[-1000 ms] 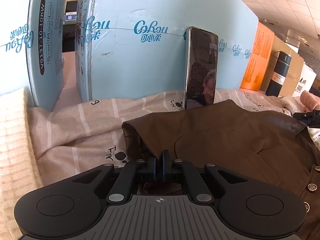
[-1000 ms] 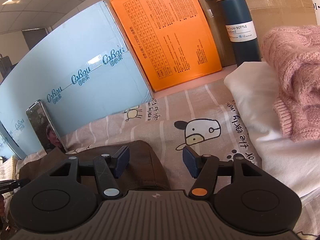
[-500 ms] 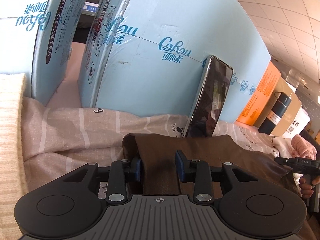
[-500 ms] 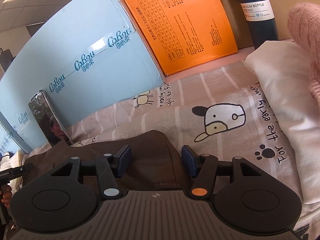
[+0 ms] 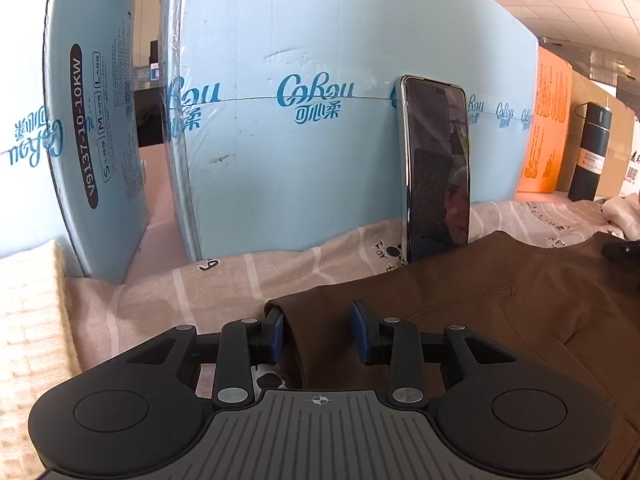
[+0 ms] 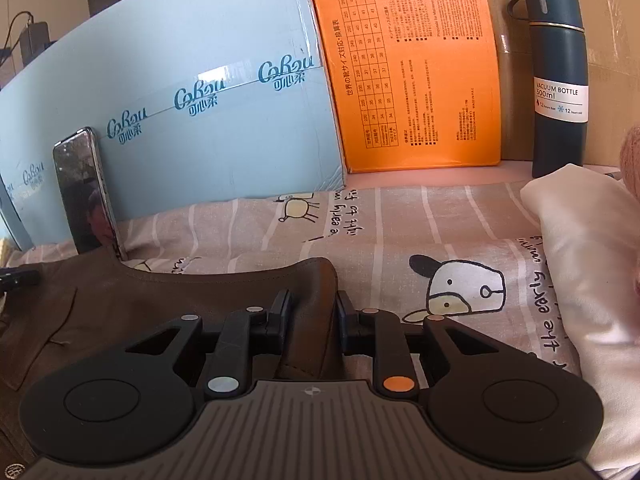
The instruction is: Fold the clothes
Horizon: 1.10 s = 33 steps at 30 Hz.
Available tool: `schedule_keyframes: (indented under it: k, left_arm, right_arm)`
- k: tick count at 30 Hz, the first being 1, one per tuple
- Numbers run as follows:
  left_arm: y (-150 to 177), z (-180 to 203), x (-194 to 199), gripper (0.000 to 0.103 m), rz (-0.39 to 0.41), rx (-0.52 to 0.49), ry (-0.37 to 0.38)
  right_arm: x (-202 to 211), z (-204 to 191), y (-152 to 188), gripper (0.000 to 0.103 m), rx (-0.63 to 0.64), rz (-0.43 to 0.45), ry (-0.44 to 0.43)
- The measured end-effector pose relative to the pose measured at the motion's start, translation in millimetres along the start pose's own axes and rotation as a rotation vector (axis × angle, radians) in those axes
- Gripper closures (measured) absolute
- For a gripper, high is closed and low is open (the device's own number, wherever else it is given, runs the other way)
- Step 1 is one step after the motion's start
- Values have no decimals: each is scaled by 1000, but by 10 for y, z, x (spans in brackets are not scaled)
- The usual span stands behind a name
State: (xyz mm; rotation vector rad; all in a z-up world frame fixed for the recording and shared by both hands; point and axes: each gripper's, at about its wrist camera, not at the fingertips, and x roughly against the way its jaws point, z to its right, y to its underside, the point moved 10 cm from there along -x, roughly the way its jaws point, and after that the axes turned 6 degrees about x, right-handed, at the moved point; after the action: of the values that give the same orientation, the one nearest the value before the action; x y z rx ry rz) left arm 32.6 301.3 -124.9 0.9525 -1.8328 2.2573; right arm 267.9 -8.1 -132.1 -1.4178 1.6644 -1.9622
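Straddling brown shirt (image 6: 168, 312) corner, R tool (image 6: 313, 309) just closing; L tool (image 5: 317, 330) apart.

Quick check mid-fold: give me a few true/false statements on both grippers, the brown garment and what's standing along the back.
1. The right gripper pinches a fold of the brown garment. True; its jaws have just been closing.
2. The left gripper is clamped shut. False: its pads stand apart over the garment's corner.
3. The phone lies flat on the bedsheet. False: it leans upright against the blue box.
4. A vacuum bottle stands beside the orange box. True.
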Motion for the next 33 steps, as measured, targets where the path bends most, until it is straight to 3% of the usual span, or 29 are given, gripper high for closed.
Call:
schedule_keyframes:
  k: [2, 3, 7, 11, 14, 17, 21, 24, 27, 30, 33]
  left_arm:
    - [5, -24, 36, 68, -7, -7, -17]
    - [1, -32, 67, 63, -9, -6, -20]
    - [-75, 25, 257, 28, 47, -59, -38]
    - [-93, 231, 366, 22, 66, -154, 1]
    - [31, 385, 328, 16, 14, -219, 52]
    - [165, 411, 238, 15, -42, -254, 14]
    - [140, 302, 342, 15, -28, -190, -17]
    - [71, 222, 627, 15, 21, -94, 5]
    - [158, 200, 966, 14, 48, -5, 41]
    - [435, 227, 1302, 13, 33, 81, 108]
    - [742, 275, 1456, 12, -26, 130, 123]
  right_arm:
    - [26, 34, -3, 68, 10, 8, 25]
    - [48, 52, -9, 58, 18, 14, 46]
    - [169, 90, -54, 52, 52, 52, 112]
    - [306, 64, -118, 47, 85, 98, 141]
    - [272, 14, -73, 38, 112, 65, 130]
    - [128, 36, 67, 35, 138, -29, 166]
    - [202, 72, 65, 33, 102, -7, 147]
    - [422, 43, -36, 32, 50, 70, 81]
    - [705, -102, -160, 29, 5, 165, -66]
    - [1097, -338, -296, 19, -13, 281, -262]
    - [1333, -489, -290, 18, -14, 302, -343]
